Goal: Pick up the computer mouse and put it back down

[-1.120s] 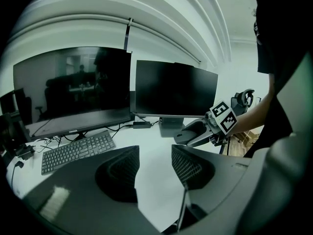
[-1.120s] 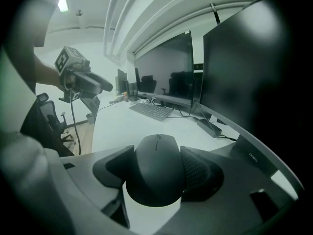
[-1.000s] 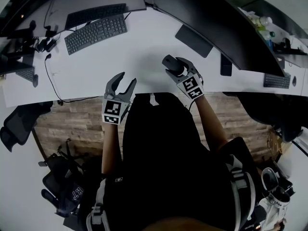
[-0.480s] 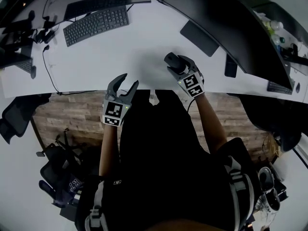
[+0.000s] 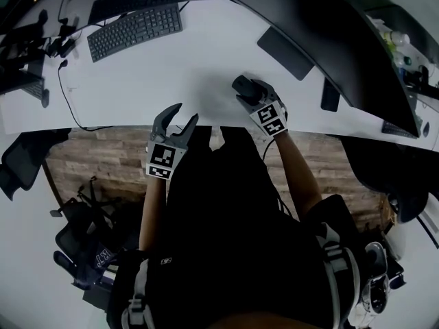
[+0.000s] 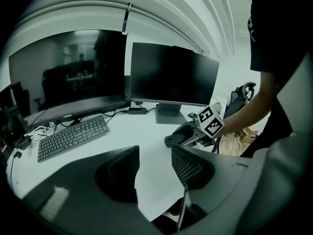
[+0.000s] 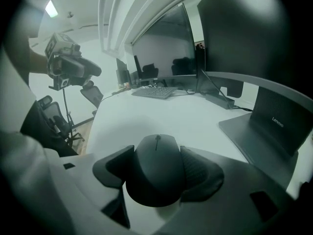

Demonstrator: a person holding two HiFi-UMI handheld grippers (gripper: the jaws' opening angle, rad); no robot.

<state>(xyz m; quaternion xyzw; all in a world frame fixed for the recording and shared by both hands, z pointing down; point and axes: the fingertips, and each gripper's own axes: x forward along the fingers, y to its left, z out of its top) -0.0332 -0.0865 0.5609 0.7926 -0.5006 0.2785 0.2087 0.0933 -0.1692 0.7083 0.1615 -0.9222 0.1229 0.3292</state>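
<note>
Right gripper point(image 7: 156, 154) is clamping the mouse point(image 7: 157, 180) by its sides. Left gripper point(image 6: 155, 163) is hanging open, empty. Mouse is likely handling light, rigid, slick.

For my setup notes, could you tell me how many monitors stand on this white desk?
2. The left monitor stands behind the keyboard; the right monitor stands next to it. More may be out of view.
</note>
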